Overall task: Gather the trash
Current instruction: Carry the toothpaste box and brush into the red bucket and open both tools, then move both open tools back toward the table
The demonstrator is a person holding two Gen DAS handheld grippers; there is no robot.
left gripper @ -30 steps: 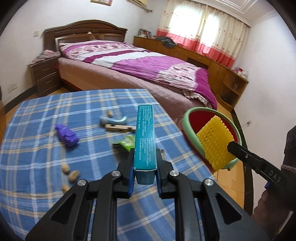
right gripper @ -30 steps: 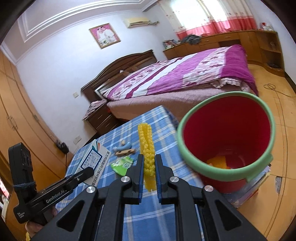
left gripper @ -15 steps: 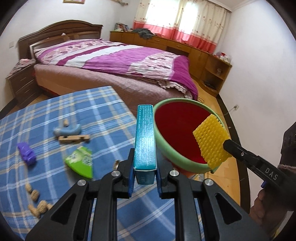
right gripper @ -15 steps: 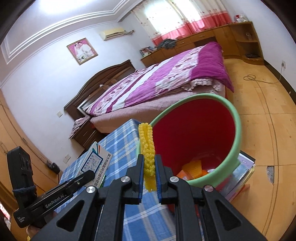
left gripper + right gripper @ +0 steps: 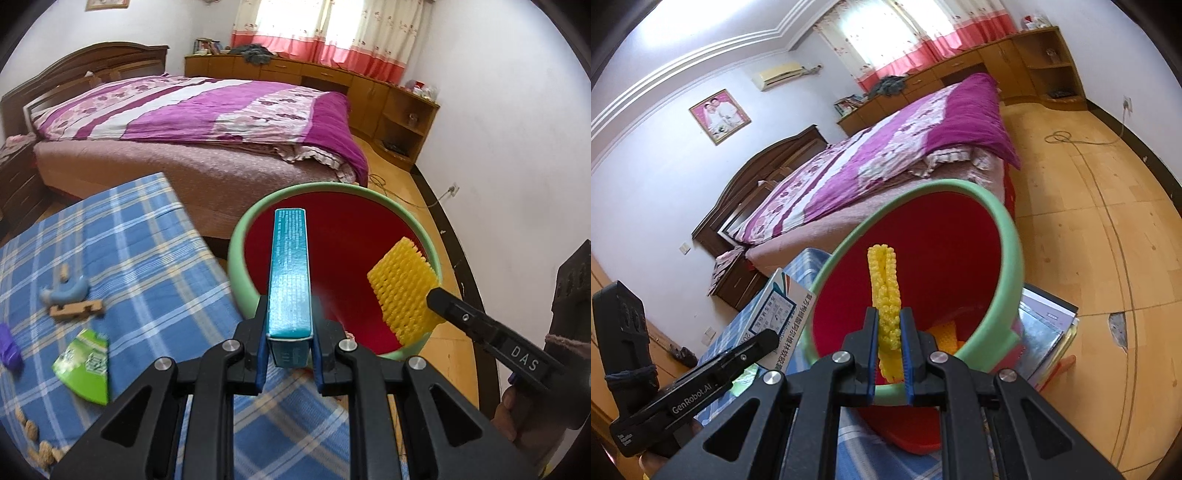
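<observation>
My left gripper [image 5: 289, 350] is shut on a teal box [image 5: 289, 273], whose far end reaches over the red bin with a green rim [image 5: 236, 258]. My right gripper [image 5: 889, 354] is shut on a yellow foam net [image 5: 884, 291] and holds it over the bin's mouth [image 5: 1004, 236]. The net also shows in the left wrist view [image 5: 402, 288]; the box shows in the right wrist view [image 5: 779, 317]. Orange scraps [image 5: 945, 332] lie at the bin's bottom.
On the blue checked tablecloth [image 5: 129, 236] lie a green wrapper [image 5: 85, 363], a wooden piece [image 5: 77, 310], a blue-grey piece [image 5: 68, 291], a purple item [image 5: 9, 349] and peanuts [image 5: 40, 450]. A bed [image 5: 207, 114] stands behind. Books [image 5: 1045, 328] lie by the bin.
Both grippers have moved right from the table toward the bin. The box and the net are now over its mouth.
</observation>
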